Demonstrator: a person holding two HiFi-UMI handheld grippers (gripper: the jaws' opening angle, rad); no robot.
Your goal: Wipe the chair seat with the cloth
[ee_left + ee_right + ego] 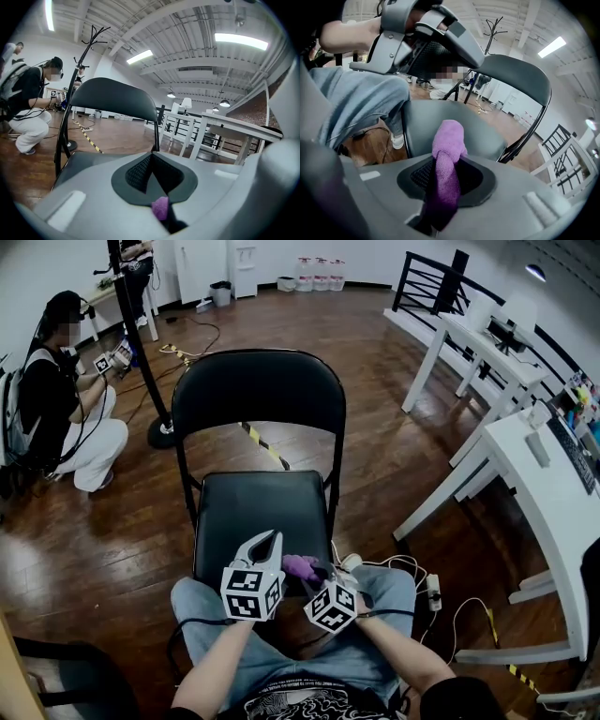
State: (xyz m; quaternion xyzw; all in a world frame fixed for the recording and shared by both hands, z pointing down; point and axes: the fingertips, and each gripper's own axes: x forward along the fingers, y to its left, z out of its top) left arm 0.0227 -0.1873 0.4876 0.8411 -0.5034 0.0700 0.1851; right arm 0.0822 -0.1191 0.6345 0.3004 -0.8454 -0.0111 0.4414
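The black folding chair stands right in front of my knees, its seat (253,512) bare. My right gripper (314,576) hovers over the seat's front right edge and is shut on a purple cloth (300,566). In the right gripper view the cloth (447,140) sticks up in a roll from between the jaws, with the seat (440,117) beyond it. My left gripper (272,538) is just left of the cloth above the seat's front edge, its jaws together with nothing clearly held. A bit of purple cloth (161,207) shows low in the left gripper view.
A person (66,399) crouches on the wooden floor at the left beside a black coat stand (150,362). White tables (544,474) line the right side. Cables and a power strip (433,592) lie on the floor by my right knee.
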